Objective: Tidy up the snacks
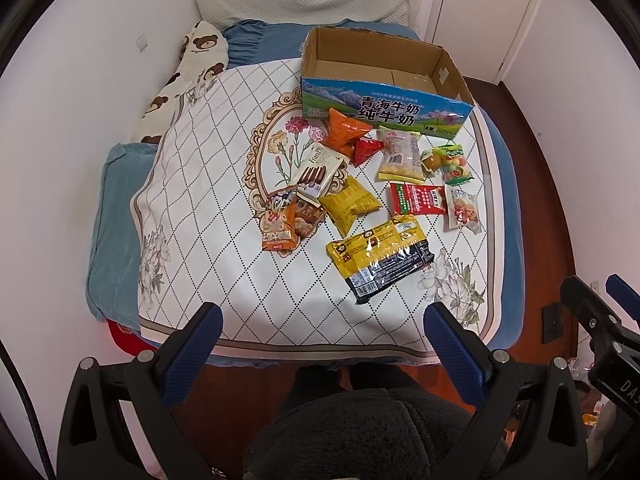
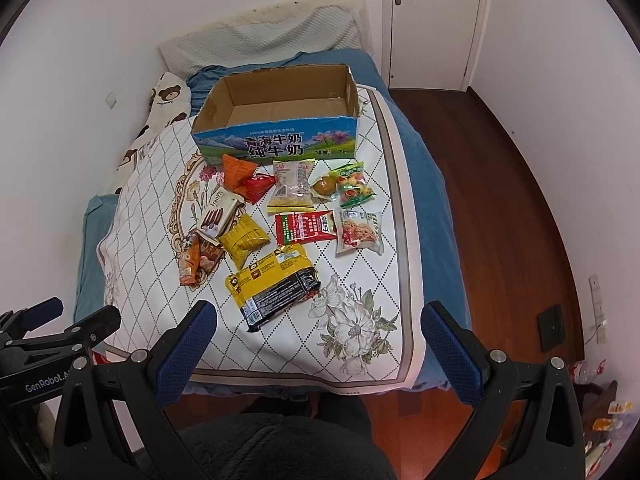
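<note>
None of the snacks is packed yet: all lie scattered on the quilt before the empty cardboard box. The left gripper and right gripper hang wide open, holding nothing.

A bed is covered by a quilted floral sheet, on which an open cardboard box and about a dozen scattered snack packets are laid.
</note>
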Motion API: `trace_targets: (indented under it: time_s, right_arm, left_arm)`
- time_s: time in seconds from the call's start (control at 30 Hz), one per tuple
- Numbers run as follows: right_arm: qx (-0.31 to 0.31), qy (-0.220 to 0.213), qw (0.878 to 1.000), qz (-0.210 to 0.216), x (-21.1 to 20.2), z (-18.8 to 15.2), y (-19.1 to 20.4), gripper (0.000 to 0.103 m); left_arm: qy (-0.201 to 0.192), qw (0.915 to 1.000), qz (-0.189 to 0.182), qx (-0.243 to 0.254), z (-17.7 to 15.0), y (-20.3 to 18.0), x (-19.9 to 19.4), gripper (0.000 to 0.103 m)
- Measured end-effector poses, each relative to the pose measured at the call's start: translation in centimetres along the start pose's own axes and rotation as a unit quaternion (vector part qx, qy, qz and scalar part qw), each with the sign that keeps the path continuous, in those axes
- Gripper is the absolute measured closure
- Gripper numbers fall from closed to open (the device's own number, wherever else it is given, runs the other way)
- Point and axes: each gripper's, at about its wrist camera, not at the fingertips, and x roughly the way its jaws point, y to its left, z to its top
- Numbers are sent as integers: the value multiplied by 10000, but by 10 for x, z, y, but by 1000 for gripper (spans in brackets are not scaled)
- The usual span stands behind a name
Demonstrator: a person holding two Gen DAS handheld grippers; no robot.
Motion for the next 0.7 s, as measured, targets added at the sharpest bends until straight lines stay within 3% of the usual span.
trace_targets:
  time_s: [0.7]
  right_arm:
    - [-62,-83,9999,-1,-6,5,1,0]
  left_arm:
    - [-36,10000,7,22,1,-4,-3,0]
